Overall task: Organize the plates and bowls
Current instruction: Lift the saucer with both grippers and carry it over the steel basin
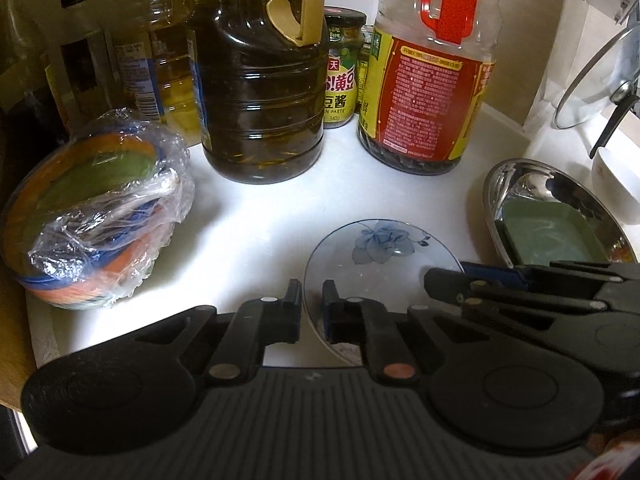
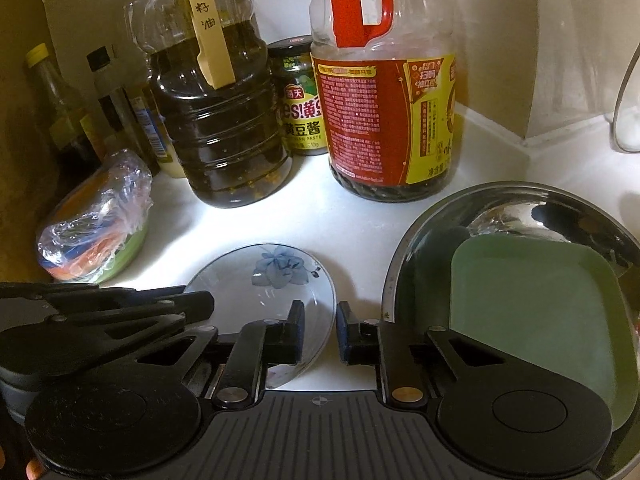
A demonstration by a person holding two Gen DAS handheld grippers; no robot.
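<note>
Steel bowl: largest dish, on the white counter to the right; holds a green square dish lying flat inside it. The right gripper's outer finger reaches over its near rim.

Wrapped stack of coloured bowls: far left, under cling film, well apart from both tools.

Flower saucer: small, round so no long axis, flat on the counter between the stack and the steel bowl.

- Left gripper: jaws parted, straddling the saucer's left rim, nothing held.
- Right gripper: jaws parted, straddling its right rim, empty.
- Both sit about equally near; whether any pad touches the rim is hard to tell from here.

Judgement: the saucer lies dead ahead of both, so either could close on its edge; the steel bowl is just to the right.
</note>
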